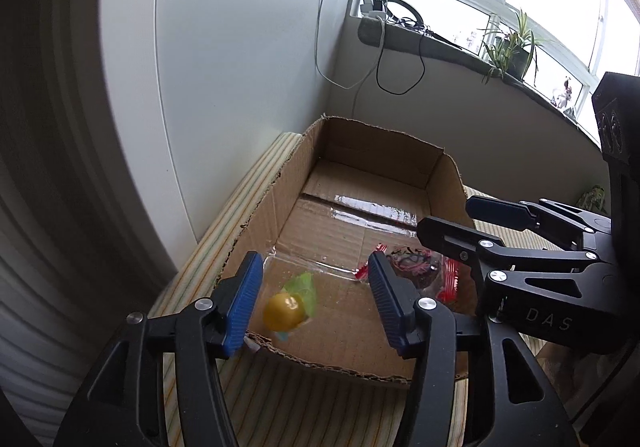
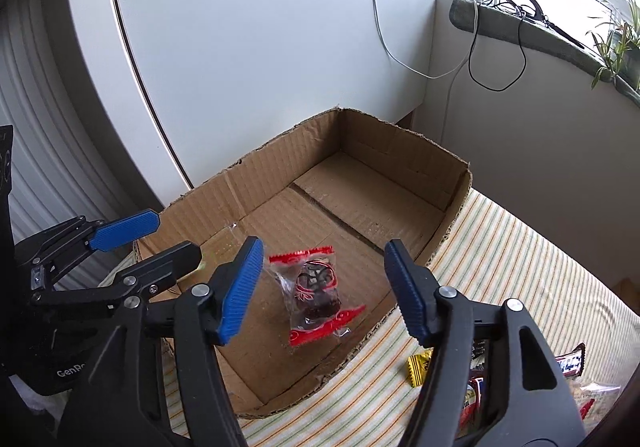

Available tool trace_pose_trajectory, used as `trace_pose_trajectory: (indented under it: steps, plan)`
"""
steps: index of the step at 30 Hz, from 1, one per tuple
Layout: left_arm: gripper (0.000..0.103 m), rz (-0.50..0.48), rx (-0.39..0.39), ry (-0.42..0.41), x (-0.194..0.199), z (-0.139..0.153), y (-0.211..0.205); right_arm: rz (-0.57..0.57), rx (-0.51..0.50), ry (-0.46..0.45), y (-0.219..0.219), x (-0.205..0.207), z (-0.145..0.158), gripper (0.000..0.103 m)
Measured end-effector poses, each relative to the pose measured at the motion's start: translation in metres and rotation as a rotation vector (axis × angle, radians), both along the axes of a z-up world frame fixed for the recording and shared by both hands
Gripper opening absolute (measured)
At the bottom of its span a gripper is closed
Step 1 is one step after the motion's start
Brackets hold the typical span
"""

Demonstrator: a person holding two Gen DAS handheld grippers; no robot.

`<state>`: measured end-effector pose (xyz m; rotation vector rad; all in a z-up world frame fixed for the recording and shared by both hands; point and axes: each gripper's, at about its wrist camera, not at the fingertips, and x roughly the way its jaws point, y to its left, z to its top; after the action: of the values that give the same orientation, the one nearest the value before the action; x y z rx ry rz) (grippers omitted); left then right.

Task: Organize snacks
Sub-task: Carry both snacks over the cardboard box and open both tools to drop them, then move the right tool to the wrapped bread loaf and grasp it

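An open cardboard box (image 1: 256, 223) (image 2: 256, 163) sits on a striped cloth. In the left wrist view a clear-wrapped yellow ball candy (image 1: 283, 312) with a green leaf appears in mid-air, blurred, between the pads of my open left gripper (image 1: 316, 303) over the box's near corner. A red-edged clear packet with a dark snack (image 2: 318, 293) (image 1: 420, 267) lies on the box floor, below my open right gripper (image 2: 324, 291). Each gripper shows in the other's view, the left (image 2: 160, 235) and the right (image 1: 460, 219), both over the box.
More wrapped snacks (image 2: 480, 371) lie on the striped cloth (image 2: 520, 267) right of the box, partly hidden by my right finger. A white wall and cabinet stand behind the box. A windowsill with cables and plants (image 1: 508, 47) is at the far right.
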<state>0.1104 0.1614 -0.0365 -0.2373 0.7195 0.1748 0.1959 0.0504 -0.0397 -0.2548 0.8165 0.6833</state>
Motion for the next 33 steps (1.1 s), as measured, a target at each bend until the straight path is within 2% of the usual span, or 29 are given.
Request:
trace_pose_trajectory:
  steps: [8, 15, 18, 21, 25, 27, 30, 33]
  plan:
    - [0.054, 0.012, 0.026, -0.037, -0.007, 0.015, -0.004, -0.025, 0.000, -0.018, -0.018, -0.005, 0.010, 0.066]
    - [0.054, -0.004, 0.014, -0.061, -0.015, 0.022, -0.017, -0.080, 0.017, -0.035, -0.068, -0.014, 0.022, 0.066]
    - [0.054, -0.025, 0.001, -0.065, -0.015, 0.023, -0.027, -0.128, 0.035, -0.044, -0.100, -0.016, 0.028, 0.079]
    - [0.054, -0.055, -0.001, -0.065, -0.012, 0.023, -0.043, -0.177, 0.053, -0.040, -0.135, -0.015, 0.032, 0.079]
    - [0.070, -0.112, -0.023, -0.065, -0.007, 0.021, -0.069, -0.255, 0.064, -0.035, -0.183, -0.016, 0.035, 0.094]
    - [0.070, -0.148, -0.043, -0.064, -0.005, 0.021, -0.081, -0.294, 0.074, -0.023, -0.207, -0.015, 0.034, 0.100]
    - [0.077, -0.200, -0.063, -0.053, 0.002, 0.019, -0.102, -0.356, 0.076, -0.006, -0.242, -0.015, 0.033, 0.102]
    - [0.077, -0.252, -0.087, -0.034, 0.010, 0.013, -0.122, -0.401, 0.051, 0.005, -0.271, -0.014, 0.027, 0.102]
